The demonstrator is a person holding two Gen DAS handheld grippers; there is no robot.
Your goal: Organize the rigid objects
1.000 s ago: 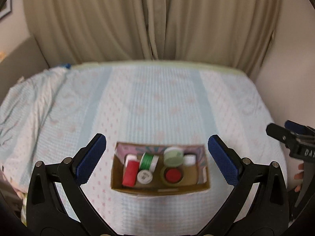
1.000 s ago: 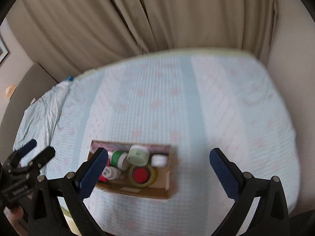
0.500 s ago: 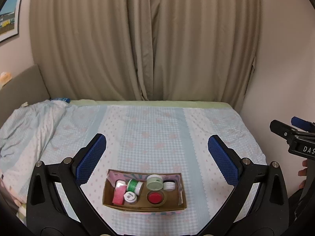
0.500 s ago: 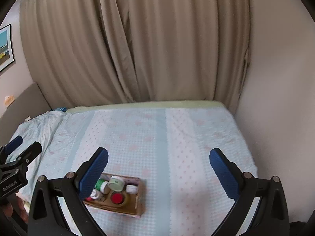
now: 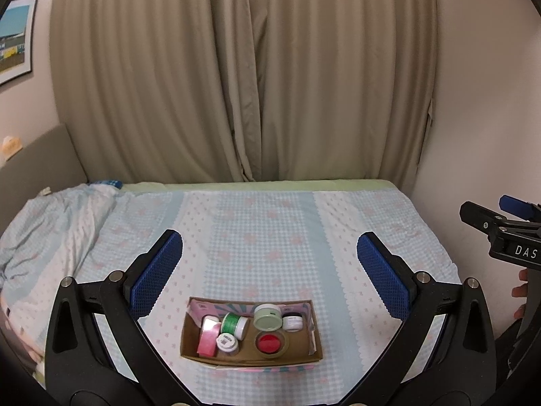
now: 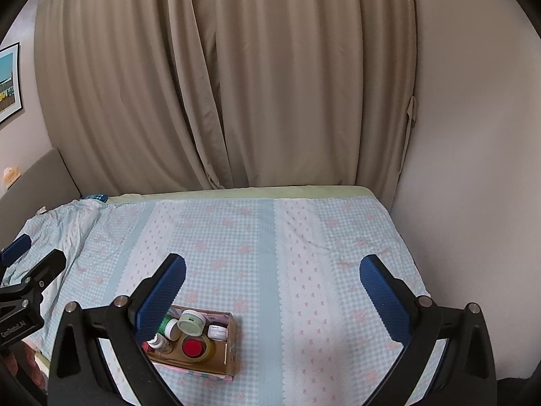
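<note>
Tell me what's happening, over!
Both tools open, holding nothing: left tool, right tool. Jars packed in the box on the bed. Nothing blocking.

Bedroom backdrop: curtains, bed, wall picture

Beige curtains (image 5: 243, 77) fill the upper frame; a bed (image 5: 270, 223) in blue-checked cover spans the middle, a framed picture (image 5: 15, 39) hangs upper left, a grey headboard (image 5: 37, 162) stands left.
</note>
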